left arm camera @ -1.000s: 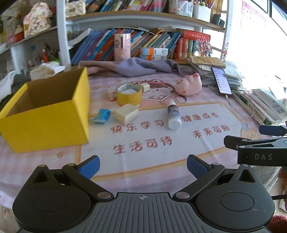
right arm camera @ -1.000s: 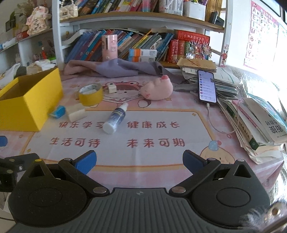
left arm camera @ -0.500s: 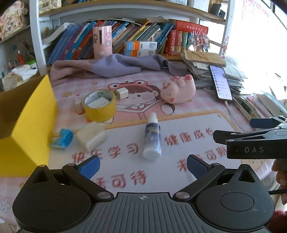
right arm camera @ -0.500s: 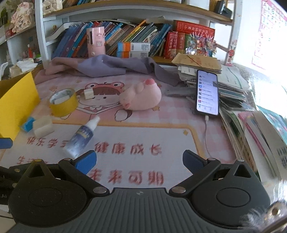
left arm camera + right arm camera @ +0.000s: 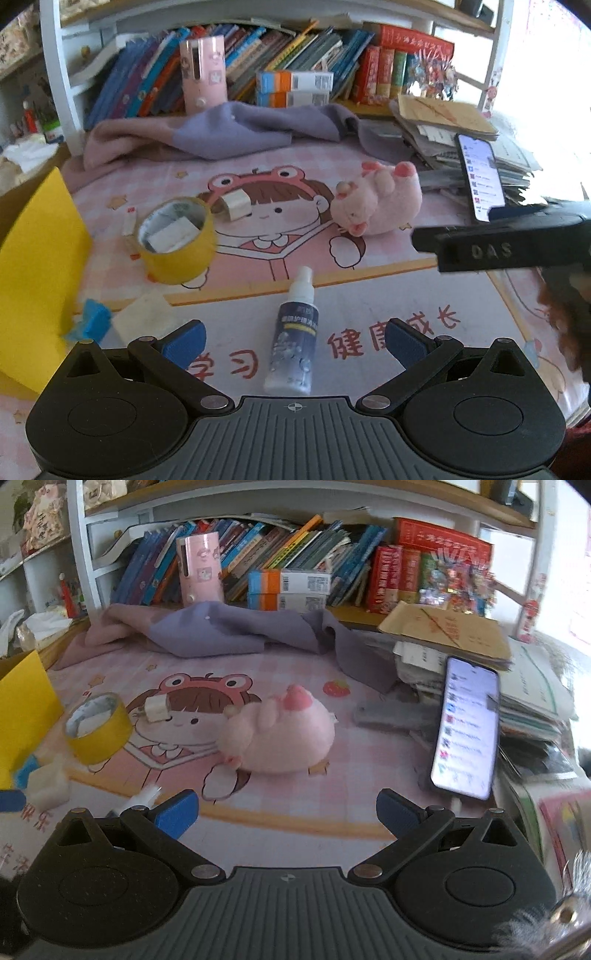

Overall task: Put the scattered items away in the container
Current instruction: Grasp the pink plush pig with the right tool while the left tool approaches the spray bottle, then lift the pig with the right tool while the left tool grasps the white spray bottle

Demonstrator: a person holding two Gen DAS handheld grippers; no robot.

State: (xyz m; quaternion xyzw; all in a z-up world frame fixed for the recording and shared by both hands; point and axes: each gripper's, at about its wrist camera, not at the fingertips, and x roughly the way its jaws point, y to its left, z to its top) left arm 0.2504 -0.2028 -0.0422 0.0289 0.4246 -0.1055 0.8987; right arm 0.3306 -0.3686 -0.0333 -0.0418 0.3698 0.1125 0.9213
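My left gripper (image 5: 293,341) is open, and a white and blue spray bottle (image 5: 293,339) lies on the mat between its fingers. My right gripper (image 5: 288,812) is open and empty, with a pink plush pig (image 5: 279,734) lying just beyond it; the pig also shows in the left wrist view (image 5: 376,208). A yellow tape roll (image 5: 175,240) with a small white item inside stands to the left. A white block (image 5: 142,317) and a blue item (image 5: 92,325) lie beside the yellow box (image 5: 33,273). A small white piece (image 5: 234,205) lies behind the roll.
A purple cloth (image 5: 229,133) lies along the back under a bookshelf (image 5: 295,74). A phone (image 5: 467,727) leans on a stack of papers and books (image 5: 517,686) at the right. The right gripper's finger (image 5: 498,243) crosses the right side of the left wrist view.
Both grippers have moved forward over the mat. The spray bottle now lies between the left fingers, and the pig is close in front of the right gripper. The yellow box has slid to the left edge.
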